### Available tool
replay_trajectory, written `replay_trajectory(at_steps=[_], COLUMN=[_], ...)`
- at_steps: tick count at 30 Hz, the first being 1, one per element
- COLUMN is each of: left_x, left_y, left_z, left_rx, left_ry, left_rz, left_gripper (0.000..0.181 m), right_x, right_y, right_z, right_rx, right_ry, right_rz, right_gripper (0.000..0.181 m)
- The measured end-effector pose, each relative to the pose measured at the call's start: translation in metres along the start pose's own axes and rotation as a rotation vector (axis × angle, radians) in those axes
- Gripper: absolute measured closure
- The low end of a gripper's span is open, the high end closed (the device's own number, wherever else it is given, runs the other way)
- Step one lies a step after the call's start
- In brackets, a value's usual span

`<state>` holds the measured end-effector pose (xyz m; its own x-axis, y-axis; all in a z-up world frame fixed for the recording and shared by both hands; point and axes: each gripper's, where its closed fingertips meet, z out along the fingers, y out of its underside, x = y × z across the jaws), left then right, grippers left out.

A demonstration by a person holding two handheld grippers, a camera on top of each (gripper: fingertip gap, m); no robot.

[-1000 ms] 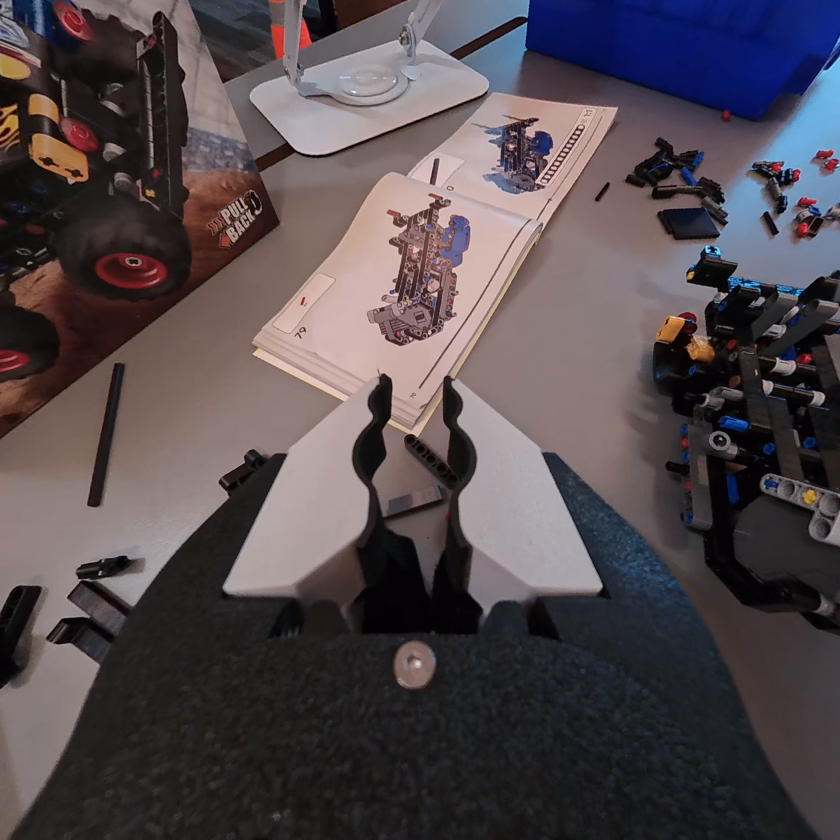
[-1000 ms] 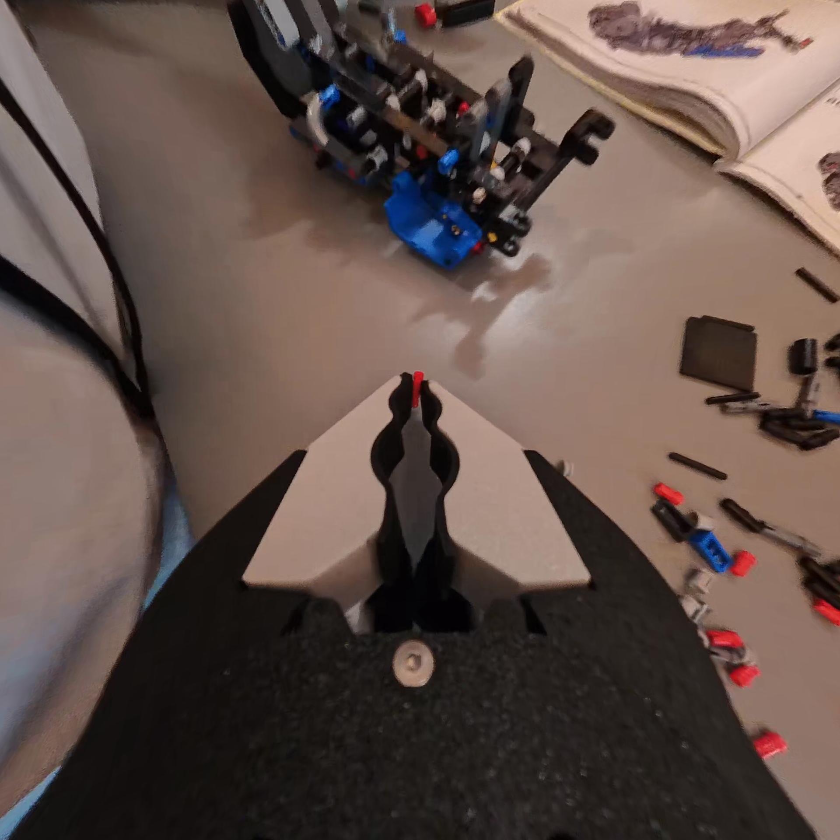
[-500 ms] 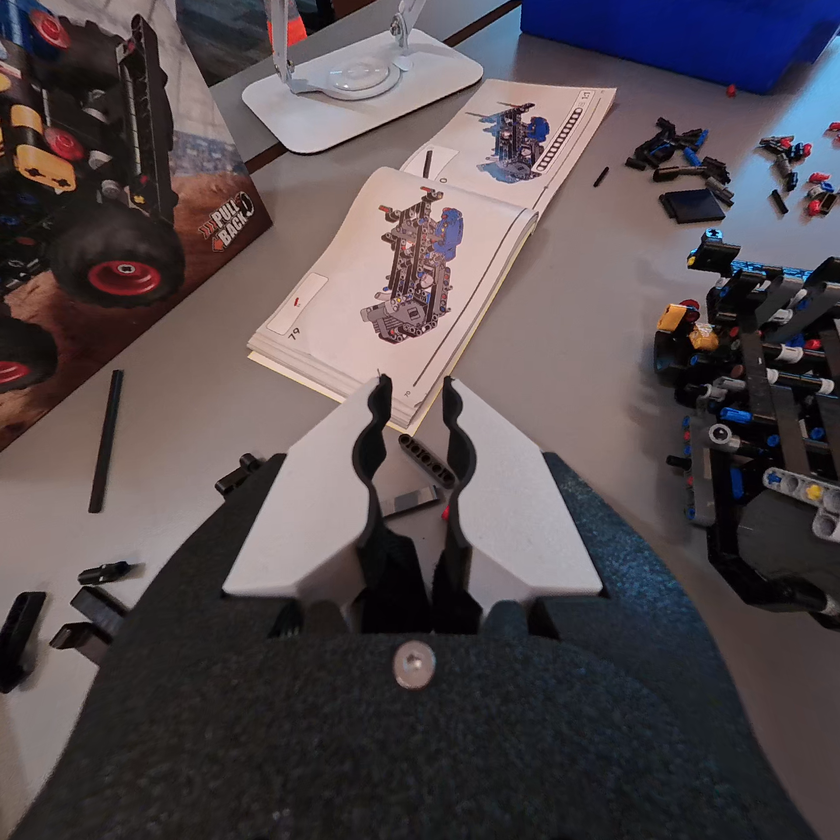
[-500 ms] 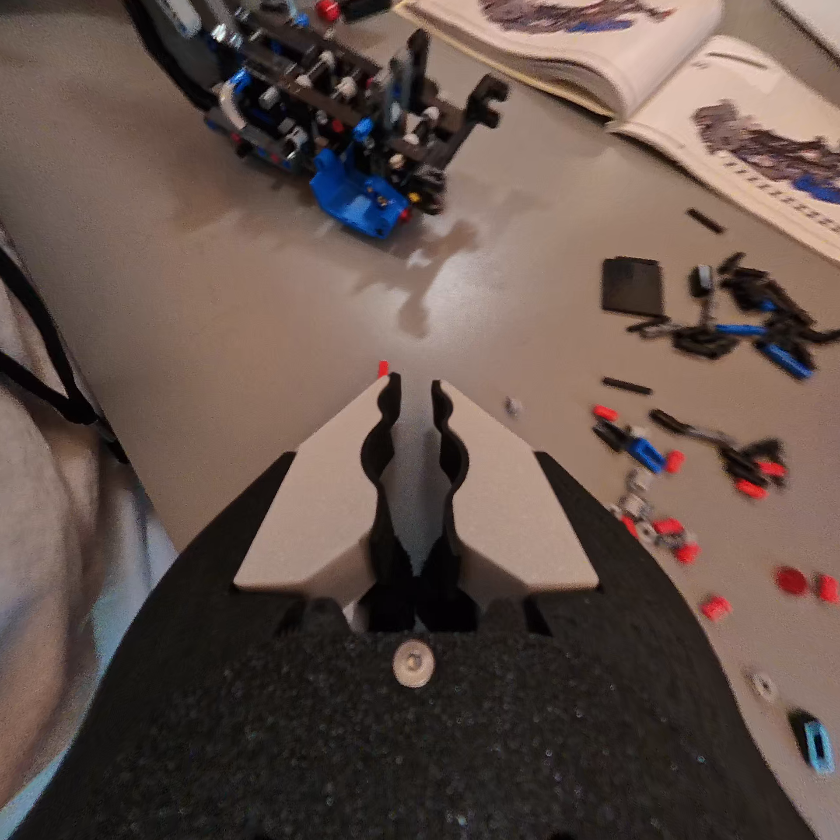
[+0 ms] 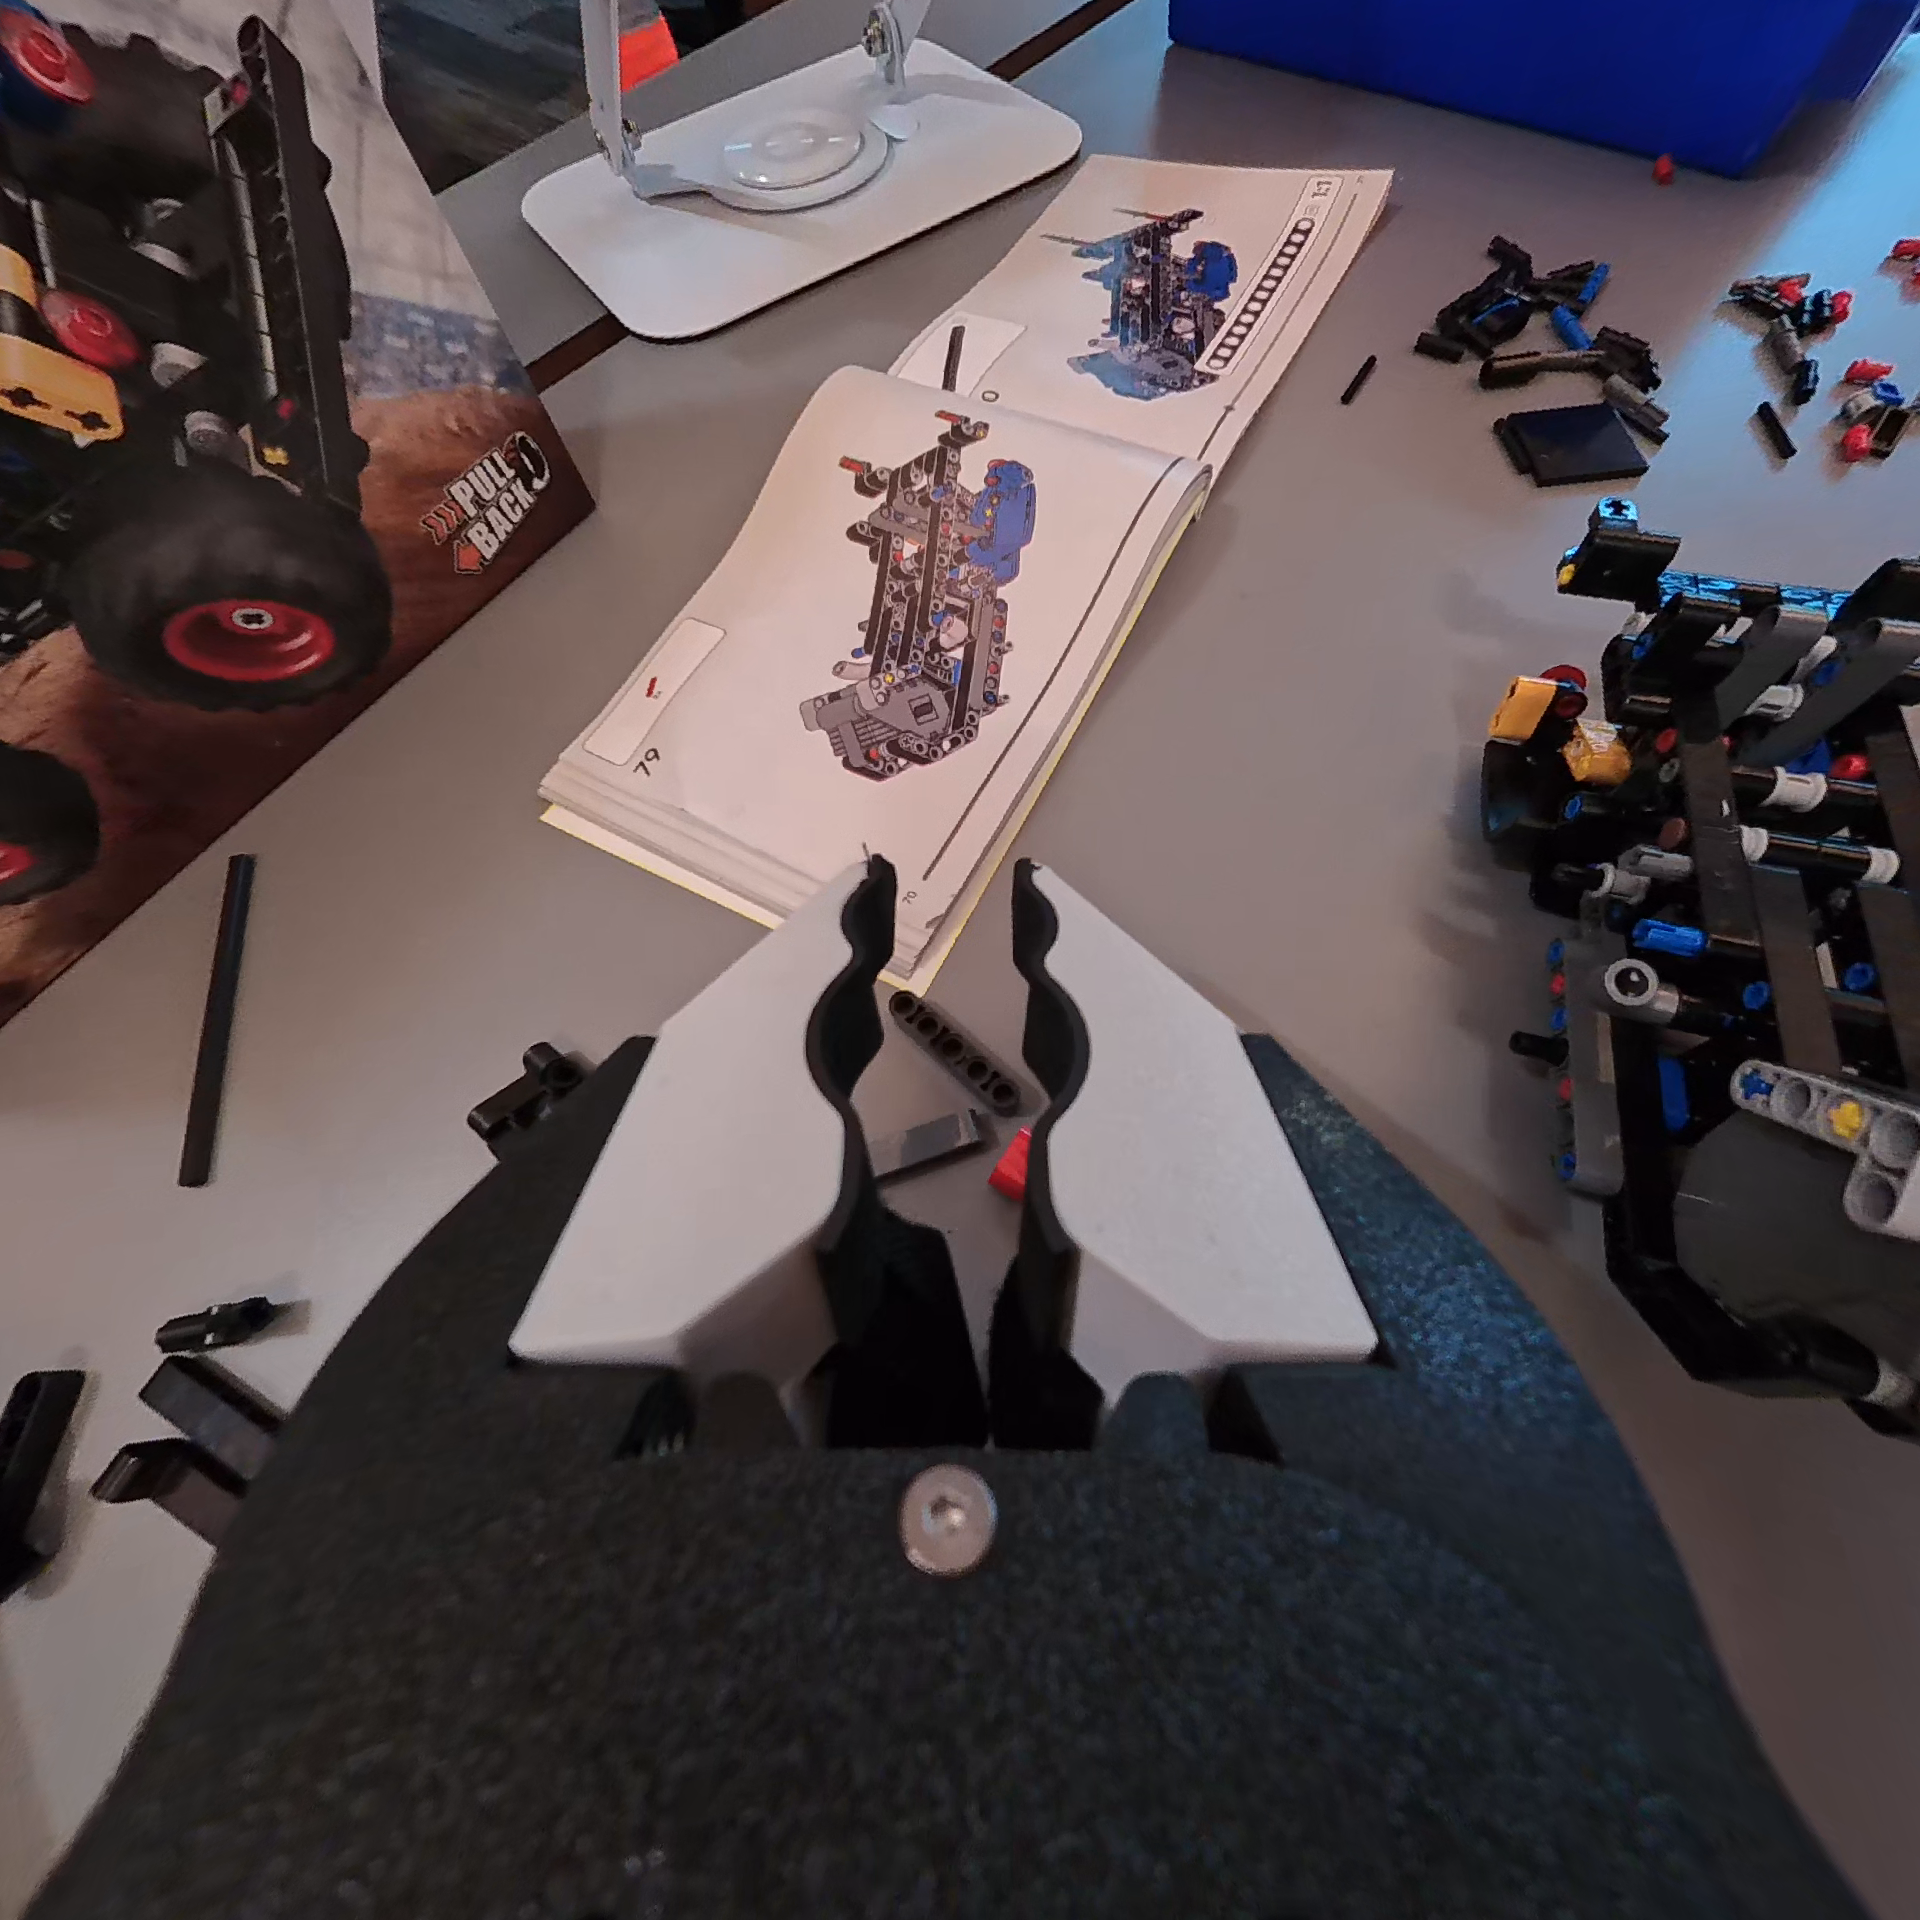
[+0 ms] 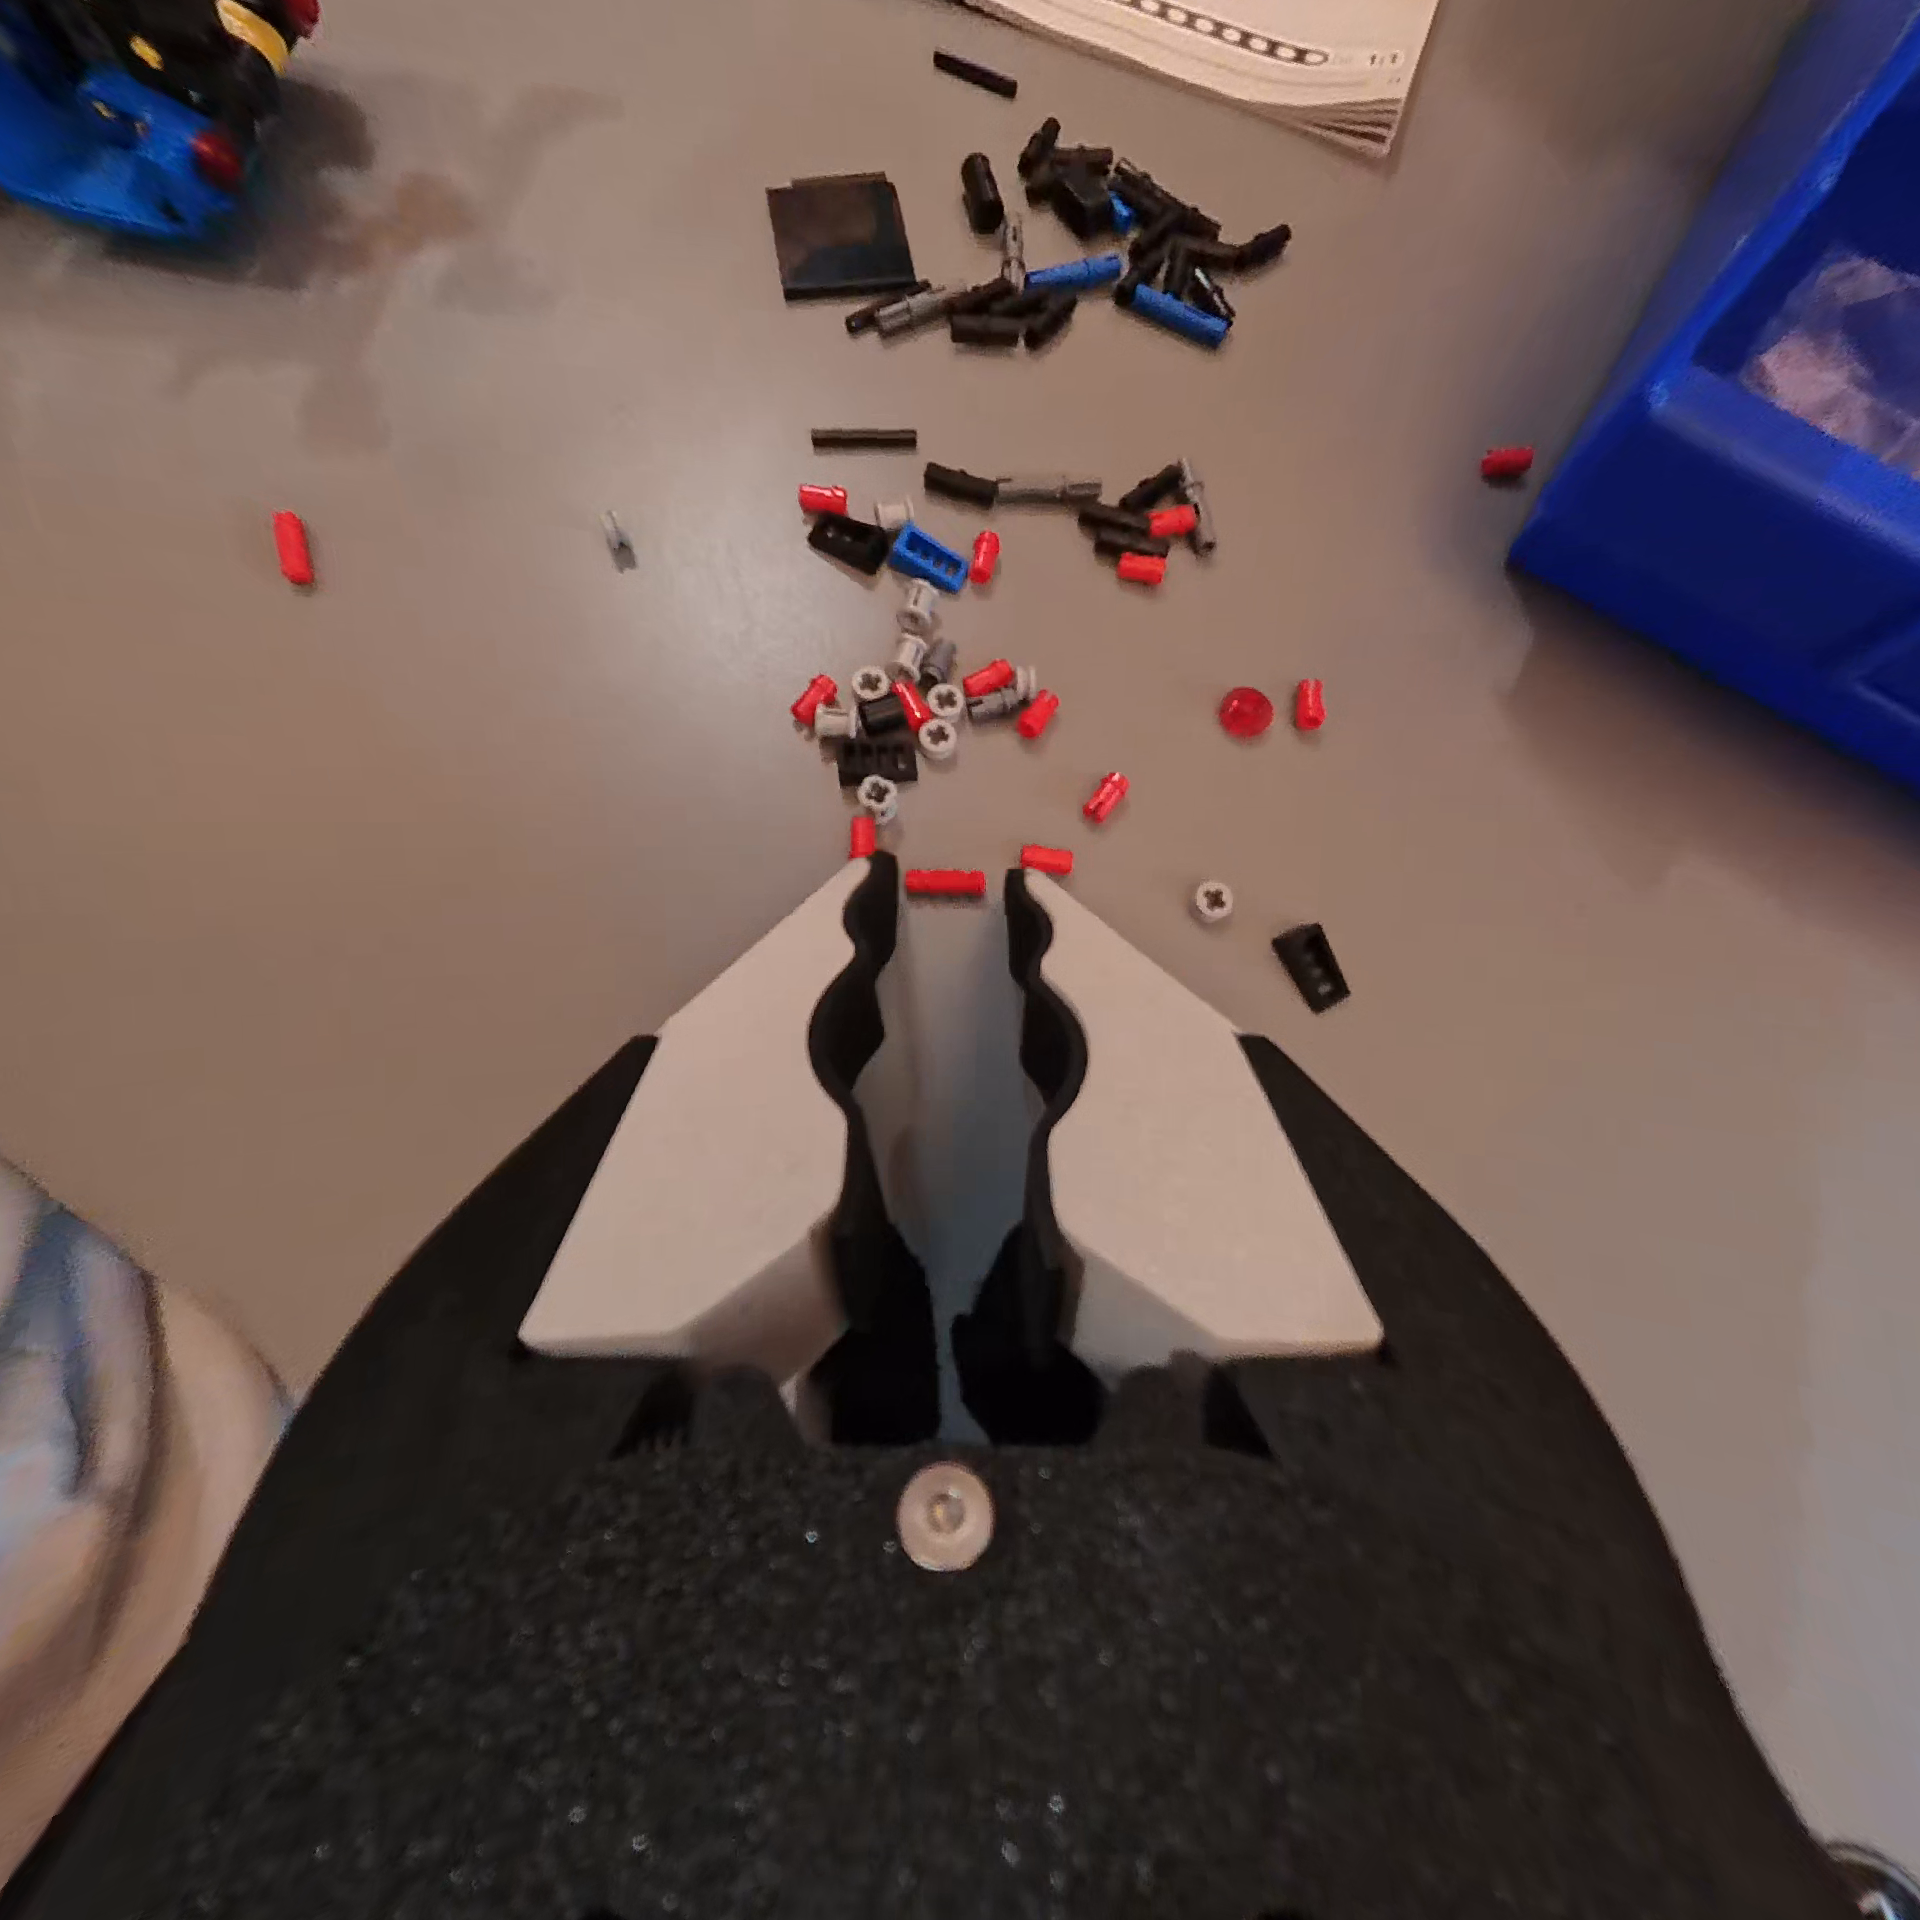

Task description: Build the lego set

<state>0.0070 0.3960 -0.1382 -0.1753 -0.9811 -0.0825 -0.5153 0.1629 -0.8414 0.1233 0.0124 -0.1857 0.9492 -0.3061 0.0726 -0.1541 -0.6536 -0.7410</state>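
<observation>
1. The left gripper (image 5: 951, 878) hangs over the grey desk (image 5: 1278, 790) with its jaws parted by a narrow gap and nothing between them.
2. Under that gap lie a black holed beam (image 5: 954, 1049), a small dark grey flat piece (image 5: 925, 1141) and a red piece (image 5: 1008, 1158), all resting on the desk.
3. The open instruction booklet (image 5: 914, 644) lies just beyond the left gripper's tips, its near corner almost below them.
4. The half-built lego model (image 5: 1756, 935), black with blue, grey and yellow parts, sits toward the right edge of the desk in the left wrist view; in the right wrist view only a blurred blue and black corner of it shows at the top left.
5. The printed set box (image 5: 208, 468) stands at the left side of the desk, with a long black axle (image 5: 216, 1018) lying on the desk near it.
6. A white lamp base (image 5: 800, 187) rests behind the booklet.
7. The right gripper (image 6: 943, 878) is also narrowly parted and holds nothing.
8. A red pin (image 6: 943, 883) lies crosswise on the desk right at the gap between the right gripper's tips; whether they touch it cannot be told.
9. Beyond it spreads a loose cluster of red, grey and black small parts (image 6: 914, 717), and farther off a pile of black and blue pins (image 6: 1091, 260) beside a black square panel (image 6: 840, 234).
10. A single red pin (image 6: 293, 548) lies apart to the left.
11. A blue bin (image 6: 1745, 499) stands at the right edge of the desk.
</observation>
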Motion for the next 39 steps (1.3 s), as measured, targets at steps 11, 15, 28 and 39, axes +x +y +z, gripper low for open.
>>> replay_trajectory(at_steps=[11,15,28,39], left_x=[0.001,0.001,-0.001,0.004], left_y=[0.001,-0.001,0.002,0.002], left_z=[0.001,0.000,0.001,0.000], left_rx=[-0.007,-0.003,-0.010,-0.010], left_ry=[-0.003,-0.004,-0.012,0.030], left_rz=[0.013,0.015,0.019,-0.004], left_gripper=[0.161,0.161,0.161,0.161], right_x=[-0.001,-0.002,-0.113,-0.109], right_y=[0.001,-0.007,-0.080,-0.069], right_z=[0.006,0.000,0.055,0.071], right_rx=[-0.014,0.003,0.129,0.028], right_ry=[-0.017,0.000,-0.325,-0.299], right_rz=[-0.021,-0.032,-0.212,-0.222], right_gripper=[0.166,0.167,0.167,0.165])
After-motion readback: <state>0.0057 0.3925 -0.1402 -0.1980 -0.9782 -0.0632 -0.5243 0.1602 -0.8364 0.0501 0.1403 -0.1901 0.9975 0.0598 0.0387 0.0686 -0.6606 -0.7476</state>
